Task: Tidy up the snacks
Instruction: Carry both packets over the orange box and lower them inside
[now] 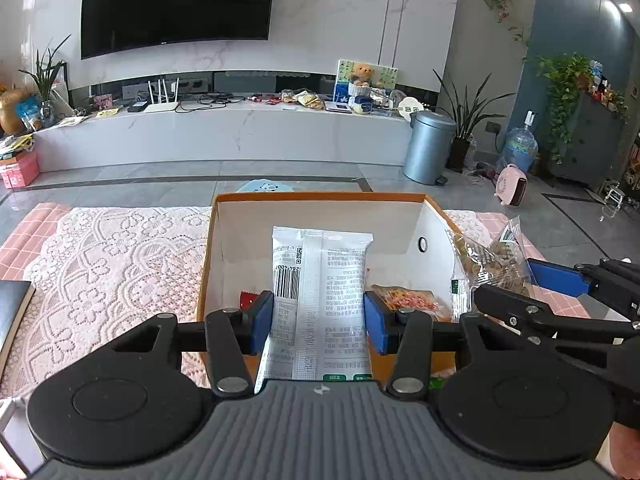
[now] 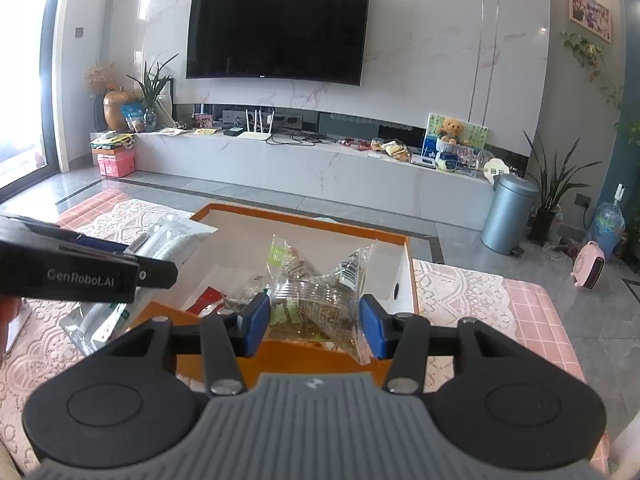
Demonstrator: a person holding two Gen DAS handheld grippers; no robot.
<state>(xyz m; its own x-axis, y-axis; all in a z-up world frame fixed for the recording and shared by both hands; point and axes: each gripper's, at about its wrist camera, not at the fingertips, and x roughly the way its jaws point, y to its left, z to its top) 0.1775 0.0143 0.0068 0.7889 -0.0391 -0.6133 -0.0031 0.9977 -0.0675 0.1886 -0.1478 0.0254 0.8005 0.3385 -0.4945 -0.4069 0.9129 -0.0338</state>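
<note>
- Holding a white snack packet (image 1: 320, 300) upright between the blue fingers (image 1: 262, 322) of the left gripper (image 1: 319, 322), pads pressed on both long edges, barcode and print facing the camera.
- Hanging above the near part of an open orange box (image 1: 320, 197) with white inner walls, packet's top edge level with the far wall in the left wrist view.
- Clamping a clear snack bag (image 2: 316, 300) in the right gripper (image 2: 314, 322), fingers (image 2: 372, 328) narrowed on the crinkled plastic, brown pieces and a green label visible inside.
- Sitting over the same box in the right wrist view, bag's twisted ends sticking up and down past the pads.
- Lying on the box floor: a red packet (image 2: 208, 298) and an orange-speckled packet (image 1: 404, 300).
- Resting under the box: a pink checked cloth (image 2: 536, 312) with a white lace cover (image 1: 112, 264) on the desk.
- Lying at the far left edge of the desk, a dark book (image 1: 12, 308).
- Standing in the room beyond: a wall television (image 2: 276, 28), a long white cabinet (image 1: 224, 136), a grey bin (image 2: 508, 214).
</note>
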